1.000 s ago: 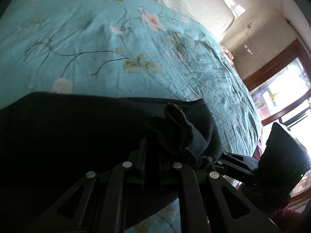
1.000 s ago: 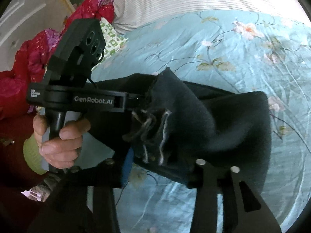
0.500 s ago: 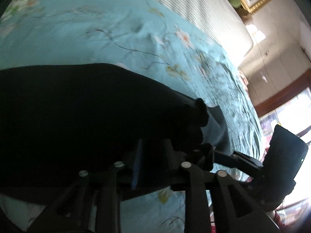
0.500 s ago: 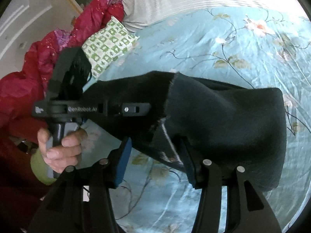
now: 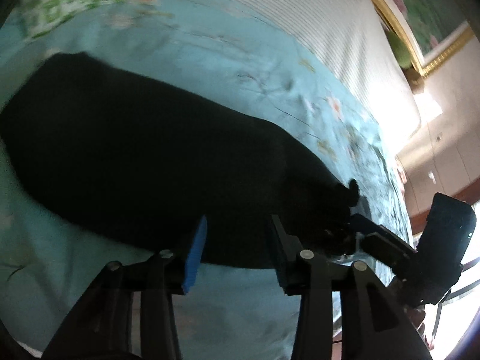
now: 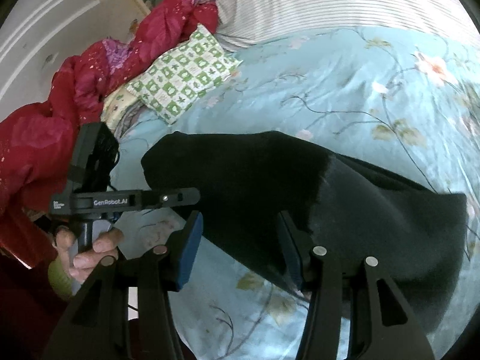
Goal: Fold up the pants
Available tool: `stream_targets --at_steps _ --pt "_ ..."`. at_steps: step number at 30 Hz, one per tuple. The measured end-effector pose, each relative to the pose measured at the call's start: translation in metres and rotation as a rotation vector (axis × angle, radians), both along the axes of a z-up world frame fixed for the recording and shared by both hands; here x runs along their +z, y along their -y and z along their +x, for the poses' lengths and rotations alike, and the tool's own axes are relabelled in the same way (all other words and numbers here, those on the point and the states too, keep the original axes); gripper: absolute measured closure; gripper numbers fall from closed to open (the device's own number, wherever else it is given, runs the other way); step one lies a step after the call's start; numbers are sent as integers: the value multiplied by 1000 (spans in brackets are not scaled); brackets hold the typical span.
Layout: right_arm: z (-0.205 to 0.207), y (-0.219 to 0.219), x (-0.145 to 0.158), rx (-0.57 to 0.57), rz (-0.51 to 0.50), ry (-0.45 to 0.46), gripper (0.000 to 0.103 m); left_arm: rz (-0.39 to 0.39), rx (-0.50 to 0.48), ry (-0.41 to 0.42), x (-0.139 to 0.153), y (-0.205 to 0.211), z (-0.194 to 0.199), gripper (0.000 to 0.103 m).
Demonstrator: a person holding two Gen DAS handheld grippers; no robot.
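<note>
The black pants [image 5: 144,156] lie folded in a long flat band on the teal flowered bedspread [image 5: 228,60]. They also show in the right wrist view [image 6: 300,192]. My left gripper [image 5: 237,234] is open, its jaws wide apart over the near edge of the pants, holding nothing. My right gripper [image 6: 240,234] is open too, jaws spread over the near edge of the cloth. The other gripper shows at the right edge of the left wrist view [image 5: 390,246] and at the left of the right wrist view [image 6: 168,196], held by a hand [image 6: 87,249].
A green-and-white checked pillow [image 6: 183,75] and a red quilt [image 6: 90,69] lie at the far left of the bed. A striped white pillow [image 6: 330,0] lies along the headboard. A window [image 5: 468,270] is at the right.
Both grippers have opened and let go of the pants, which have dropped flat onto the bed. Both grippers have drawn back toward the near edge.
</note>
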State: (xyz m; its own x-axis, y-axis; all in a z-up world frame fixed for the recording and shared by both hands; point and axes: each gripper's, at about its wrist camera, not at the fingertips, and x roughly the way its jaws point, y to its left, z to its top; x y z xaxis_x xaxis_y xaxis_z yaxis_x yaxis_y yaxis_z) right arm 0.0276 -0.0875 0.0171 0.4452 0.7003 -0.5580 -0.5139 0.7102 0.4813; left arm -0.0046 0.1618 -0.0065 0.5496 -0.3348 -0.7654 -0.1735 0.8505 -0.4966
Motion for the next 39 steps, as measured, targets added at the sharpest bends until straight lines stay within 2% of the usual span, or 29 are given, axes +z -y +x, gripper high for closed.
stream_targets --at_steps 9,15,25,29,39 --pt "24 -41 12 87 -2 27 50 -33 170 -39 -8 -62 -43 56" --pt "38 -74 21 164 -30 37 49 -66 262 -65 -15 -92 -50 56" --pt "79 -128 27 297 -65 40 49 -92 323 -71 -21 -116 -36 56" --pt "98 -147 24 326 -79 35 49 -130 347 -77 -29 -124 -32 56" --pt "148 -207 13 467 -132 25 48 -158 365 -51 -35 -129 -30 57"
